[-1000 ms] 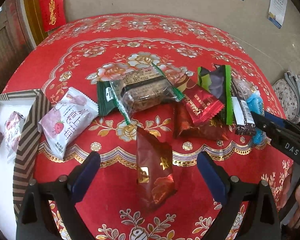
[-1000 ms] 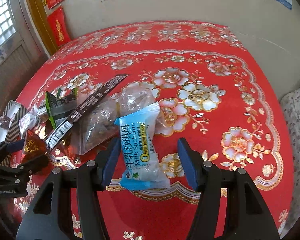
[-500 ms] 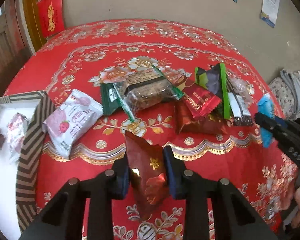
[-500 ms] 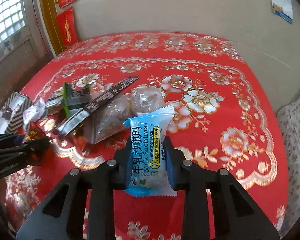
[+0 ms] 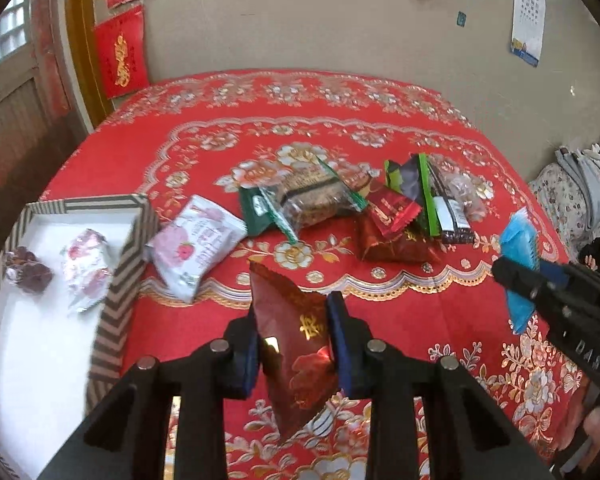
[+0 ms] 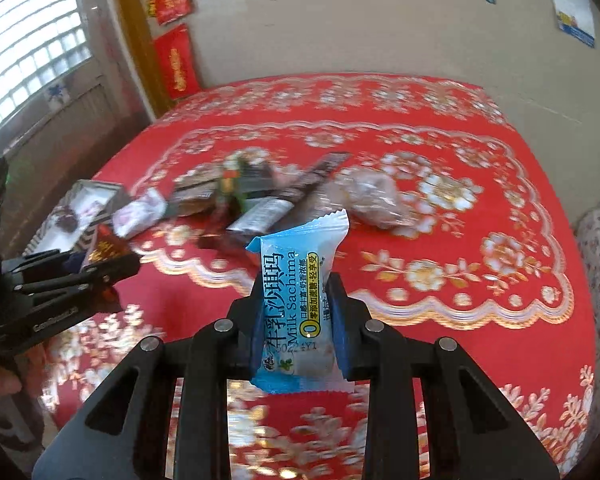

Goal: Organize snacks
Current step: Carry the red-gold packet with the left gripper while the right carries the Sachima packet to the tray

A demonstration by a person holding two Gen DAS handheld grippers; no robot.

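Observation:
My left gripper [image 5: 292, 344] is shut on a dark red snack packet [image 5: 296, 360] and holds it above the red tablecloth. My right gripper [image 6: 294, 332] is shut on a blue Milk Sachima packet [image 6: 296, 304], also lifted; it shows at the right of the left wrist view [image 5: 520, 248]. A striped box [image 5: 116, 280] with a white inside stands at the left and holds two wrapped snacks [image 5: 84, 268]. A pink-and-white strawberry packet [image 5: 192, 244] lies beside the box. A pile of snacks [image 5: 340, 204] lies mid-table.
The round table wears a red flowered cloth [image 5: 300, 132]. A beige wall is behind it, with red hangings [image 5: 120, 52] at the left. Flowered fabric [image 5: 568, 196] lies off the table's right side. The left gripper shows at the left of the right wrist view [image 6: 76, 276].
Both grippers closed on their packets, the left on the dark red one and the right on the blue one, and lifted them off the cloth.

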